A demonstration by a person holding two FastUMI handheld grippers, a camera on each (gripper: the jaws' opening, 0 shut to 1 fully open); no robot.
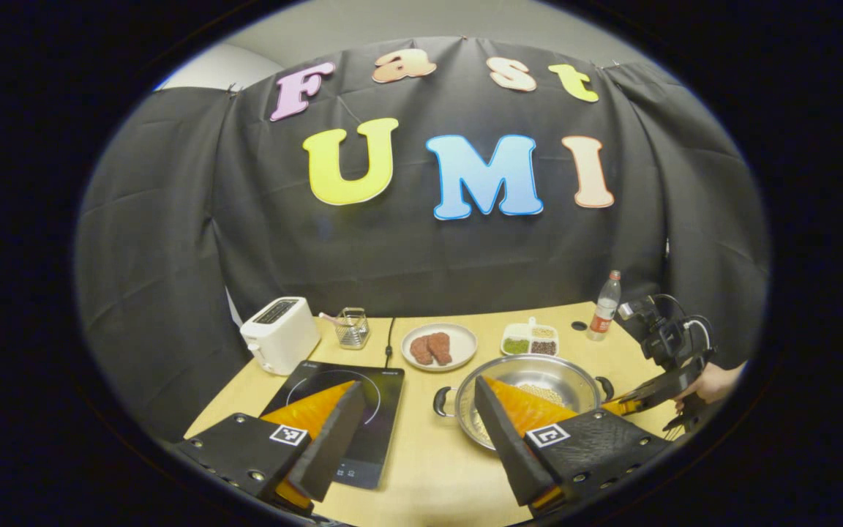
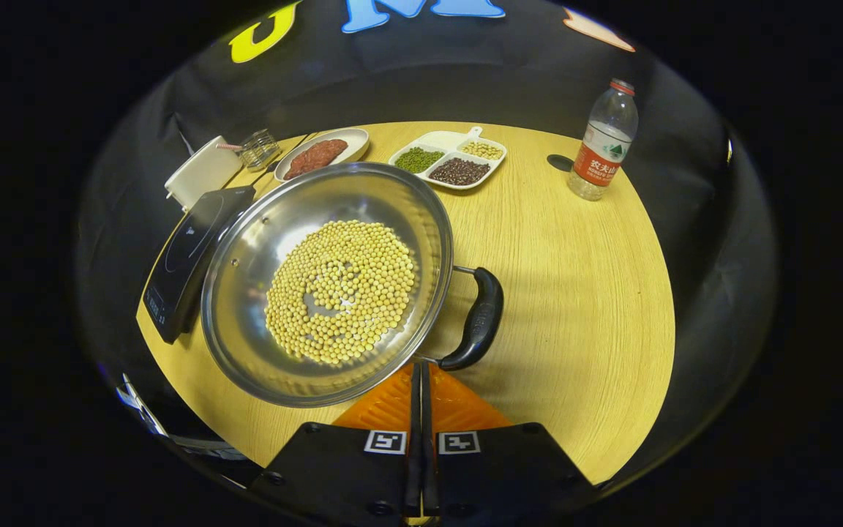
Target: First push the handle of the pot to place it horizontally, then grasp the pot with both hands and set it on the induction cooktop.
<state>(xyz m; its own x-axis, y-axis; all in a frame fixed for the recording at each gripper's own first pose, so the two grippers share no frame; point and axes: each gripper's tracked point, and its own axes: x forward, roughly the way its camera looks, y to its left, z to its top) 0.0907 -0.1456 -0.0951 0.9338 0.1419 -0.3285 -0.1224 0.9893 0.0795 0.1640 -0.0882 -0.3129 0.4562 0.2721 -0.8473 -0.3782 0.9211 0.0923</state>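
Left gripper view: left gripper (image 1: 414, 432) hangs wide open and empty above the table (image 1: 429, 461), between cooktop (image 1: 341, 410) and pot (image 1: 531, 391).

Right gripper view: right gripper (image 2: 417, 380), fingers pressed together on nothing, sits at the pot's rim beside the handle (image 2: 476, 318). Best nudge the handle's end gently, low, so the beans (image 2: 341, 289) don't slosh.

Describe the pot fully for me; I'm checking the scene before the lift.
The pot is a wide, shallow, shiny steel pan with two black loop handles, one on each side. The near handle lies level. A layer of pale yellow beans covers its bottom. It stands upright on the wooden table, beside the black induction cooktop, not on it. The shut right hand-held gripper sits at its rim by that handle.
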